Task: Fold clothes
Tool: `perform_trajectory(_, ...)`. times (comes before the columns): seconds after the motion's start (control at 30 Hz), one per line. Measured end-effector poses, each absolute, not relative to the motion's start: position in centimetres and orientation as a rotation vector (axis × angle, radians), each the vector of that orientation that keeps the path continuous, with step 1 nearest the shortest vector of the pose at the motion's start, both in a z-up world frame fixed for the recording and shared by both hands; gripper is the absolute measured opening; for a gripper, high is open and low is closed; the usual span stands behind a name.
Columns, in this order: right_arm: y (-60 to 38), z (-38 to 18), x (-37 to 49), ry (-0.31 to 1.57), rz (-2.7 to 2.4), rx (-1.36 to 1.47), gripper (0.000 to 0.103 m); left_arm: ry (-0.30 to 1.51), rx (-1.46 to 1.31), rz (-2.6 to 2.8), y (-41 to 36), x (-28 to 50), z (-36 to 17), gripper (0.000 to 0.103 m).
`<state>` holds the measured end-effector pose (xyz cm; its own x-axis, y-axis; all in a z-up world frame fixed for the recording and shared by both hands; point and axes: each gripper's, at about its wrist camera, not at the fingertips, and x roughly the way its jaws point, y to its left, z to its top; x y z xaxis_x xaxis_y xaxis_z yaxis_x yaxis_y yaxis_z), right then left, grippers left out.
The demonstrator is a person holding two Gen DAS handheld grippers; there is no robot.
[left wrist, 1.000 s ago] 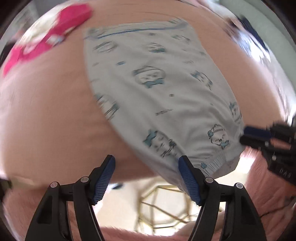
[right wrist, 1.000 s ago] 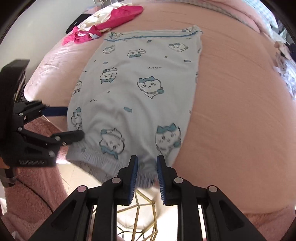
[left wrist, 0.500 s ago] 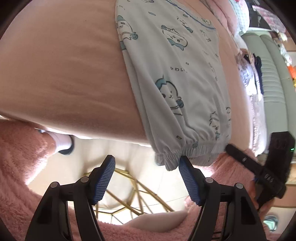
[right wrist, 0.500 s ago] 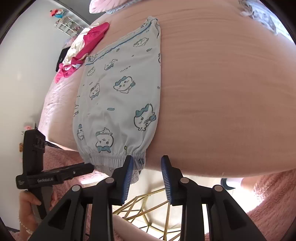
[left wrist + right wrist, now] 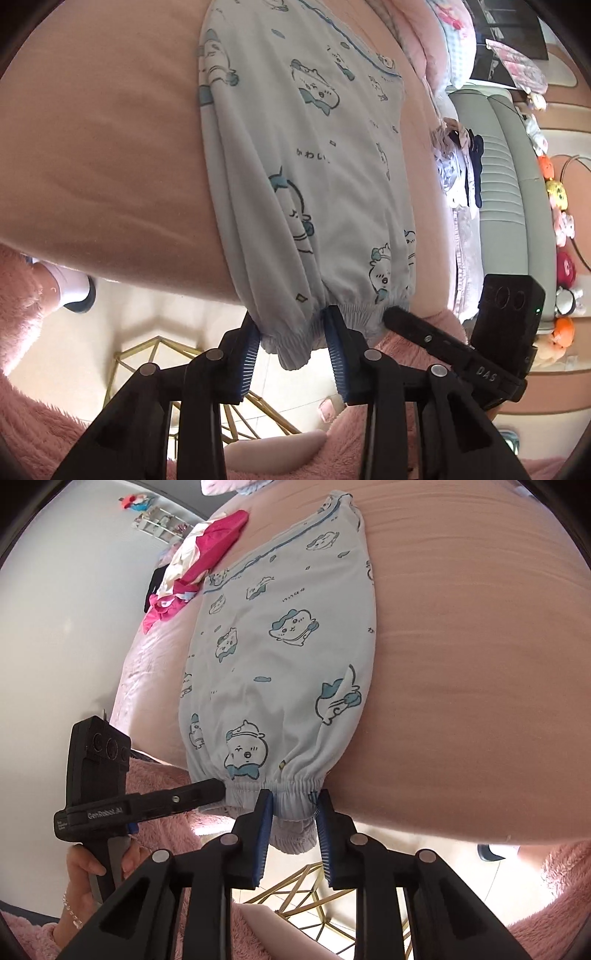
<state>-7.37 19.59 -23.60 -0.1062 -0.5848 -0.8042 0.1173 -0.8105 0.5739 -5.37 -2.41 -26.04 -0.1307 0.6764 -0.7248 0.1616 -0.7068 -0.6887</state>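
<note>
A pale blue pair of pants with cartoon prints (image 5: 314,166) lies flat on the pink bed, its elastic cuffs hanging over the near edge; it also shows in the right wrist view (image 5: 280,657). My left gripper (image 5: 293,328) is partly closed around one gathered cuff (image 5: 291,343), pads touching the fabric. My right gripper (image 5: 291,805) is partly closed around the other cuff (image 5: 291,830). Each gripper shows in the other's view, the right one (image 5: 443,343) and the left one (image 5: 177,797).
The pink bed (image 5: 461,646) spreads far beyond the pants. A pink and white pile of clothes (image 5: 192,561) lies at the far left corner. More clothes (image 5: 458,162) and a grey sofa (image 5: 502,177) are to the right. A gold wire frame (image 5: 306,886) stands on the floor below.
Both grippers moved in onto the cuffs. The left jaws narrowed from wide open to around the cuff. The right jaws now have the cuff between them.
</note>
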Motion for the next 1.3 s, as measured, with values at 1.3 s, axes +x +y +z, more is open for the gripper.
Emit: perform_trajectory(1.3, 17.8, -17.5, -24.3, -0.531, -2.093, 1.488, 0.010, -1.097, -1.398, 1.968, -4.8, -22.9, -20.8, 0.016)
